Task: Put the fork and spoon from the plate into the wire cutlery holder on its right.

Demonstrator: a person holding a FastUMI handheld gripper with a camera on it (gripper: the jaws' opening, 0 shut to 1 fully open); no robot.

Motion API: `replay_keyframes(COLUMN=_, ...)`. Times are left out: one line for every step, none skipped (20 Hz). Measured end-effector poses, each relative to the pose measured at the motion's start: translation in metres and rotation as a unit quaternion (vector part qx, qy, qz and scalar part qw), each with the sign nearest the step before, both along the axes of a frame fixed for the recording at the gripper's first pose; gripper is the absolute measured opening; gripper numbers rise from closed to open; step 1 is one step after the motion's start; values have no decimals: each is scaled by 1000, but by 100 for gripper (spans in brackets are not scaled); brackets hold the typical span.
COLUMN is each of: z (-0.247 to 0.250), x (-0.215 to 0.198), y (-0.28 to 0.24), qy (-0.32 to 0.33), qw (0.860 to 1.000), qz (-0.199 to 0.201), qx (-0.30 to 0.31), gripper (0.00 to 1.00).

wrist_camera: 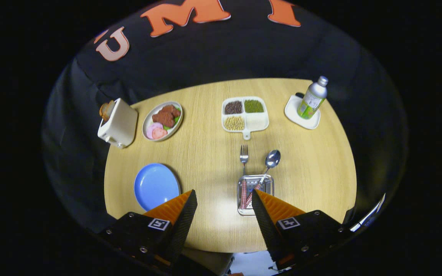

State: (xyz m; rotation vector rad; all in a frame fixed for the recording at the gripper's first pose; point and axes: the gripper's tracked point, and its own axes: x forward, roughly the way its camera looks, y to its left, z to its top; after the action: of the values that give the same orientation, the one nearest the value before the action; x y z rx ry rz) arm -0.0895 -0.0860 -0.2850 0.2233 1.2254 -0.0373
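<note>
Both fork [243, 154] and spoon [272, 158] upright in holder [255, 193], just ahead of wide-open, empty claw [224, 203].

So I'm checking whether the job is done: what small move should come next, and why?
Probably just draw the hand-held gripper back, open and empty. The fork and spoon already stand in the wire cutlery holder, and the blue plate is bare.

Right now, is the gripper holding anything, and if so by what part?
Nothing is held. The gripper is open, with bare table between its fingers. The fork and spoon already stand in the wire cutlery holder.
</note>
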Motion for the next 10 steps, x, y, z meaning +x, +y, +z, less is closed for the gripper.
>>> replay_keyframes(z=9, x=4, y=1, qy=-32, qw=999, qz=-14, qx=-5, gripper=88)
replay_keyframes(z=18, x=6, y=0, qy=-66, qw=997, qz=-27, qx=-15, gripper=89)
replay_keyframes(z=27, x=12, y=-1, qy=-100, qw=994, qz=-39, qx=-29, gripper=90)
replay_keyframes(z=36, x=15, y=-4, qy=-132, qw=989, qz=-50, qx=-46, gripper=90)
replay_keyframes(z=48, x=19, y=-8, qy=-166, qw=983, qz=-59, qx=-61, gripper=90)
replay_keyframes(z=64, x=20, y=-12, qy=-198, qw=975, qz=-65, qx=-74, gripper=90)
replay_keyframes(z=78, x=25, y=-15, qy=-232, qw=966, qz=-70, qx=-89, gripper=90)
replay_keyframes(z=92, x=26, y=-17, qy=-261, qw=957, qz=-72, qx=-101, gripper=89)
replay_keyframes(z=106, x=30, y=-22, qy=-287, qw=948, qz=-73, qx=-115, gripper=89)
replay_keyframes(z=116, x=32, y=-23, qy=-308, qw=940, qz=-72, qx=-125, gripper=89)
